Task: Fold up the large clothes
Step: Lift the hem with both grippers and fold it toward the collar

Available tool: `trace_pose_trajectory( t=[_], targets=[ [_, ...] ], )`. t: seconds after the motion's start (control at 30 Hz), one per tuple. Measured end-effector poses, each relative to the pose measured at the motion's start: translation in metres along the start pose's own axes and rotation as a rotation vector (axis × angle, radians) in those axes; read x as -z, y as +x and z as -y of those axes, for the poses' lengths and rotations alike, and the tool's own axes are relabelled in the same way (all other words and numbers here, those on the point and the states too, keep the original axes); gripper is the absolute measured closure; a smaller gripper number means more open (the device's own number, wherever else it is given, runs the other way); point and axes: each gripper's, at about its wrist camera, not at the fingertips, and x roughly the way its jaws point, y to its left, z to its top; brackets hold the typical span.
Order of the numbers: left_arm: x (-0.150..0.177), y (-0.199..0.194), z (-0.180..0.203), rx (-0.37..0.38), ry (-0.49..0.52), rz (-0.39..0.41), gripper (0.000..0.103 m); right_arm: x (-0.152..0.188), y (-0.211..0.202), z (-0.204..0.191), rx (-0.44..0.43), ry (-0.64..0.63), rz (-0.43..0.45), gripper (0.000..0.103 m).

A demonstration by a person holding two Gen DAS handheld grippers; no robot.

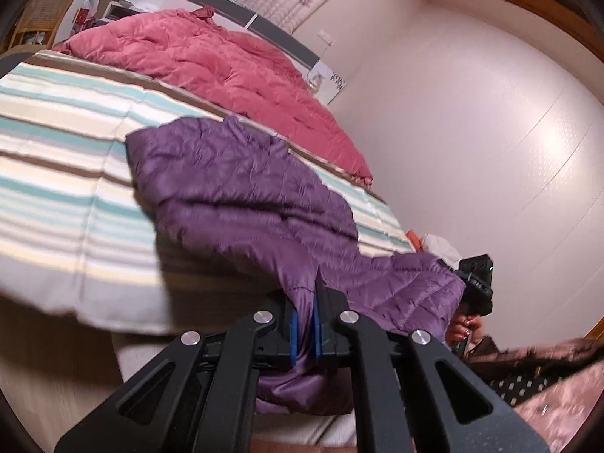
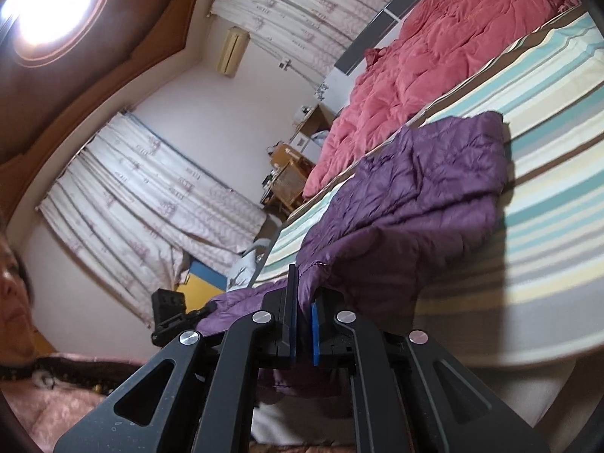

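Your purple quilted jacket (image 1: 241, 188) drapes off the striped bed (image 1: 56, 143) toward 6 o'clock — both hand-held grippers, left (image 1: 305, 324) and right (image 2: 304, 328), pinch its edge. Only the right view shows curtains (image 2: 151, 188).

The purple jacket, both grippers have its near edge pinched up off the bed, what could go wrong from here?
1. The left gripper and right gripper each hold only a thin bit of the purple jacket's hem; the slick fabric could slip out.
2. Its far end still lies on the striped bedspread, so it may drag and bunch rather than fold flat.
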Motion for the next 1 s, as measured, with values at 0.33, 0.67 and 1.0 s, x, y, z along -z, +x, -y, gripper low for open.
trace_pose_trajectory(
  t=[0.33,0.67,1.0],
  targets=[
    [-0.053,0.037,-0.021,0.008,-0.014,0.03,0.097,-0.045,0.024,0.033,0.017,0.058,0.067,0.098],
    [-0.092,0.076,-0.053,-0.046,-0.058,0.04,0.097,-0.102,0.068,0.063,0.07,0.11,0.112,0.098],
    [-0.123,0.134,-0.093,-0.15,-0.114,0.012,0.097,-0.139,0.12,0.117,0.195,0.257,0.122,0.098]
  ],
)
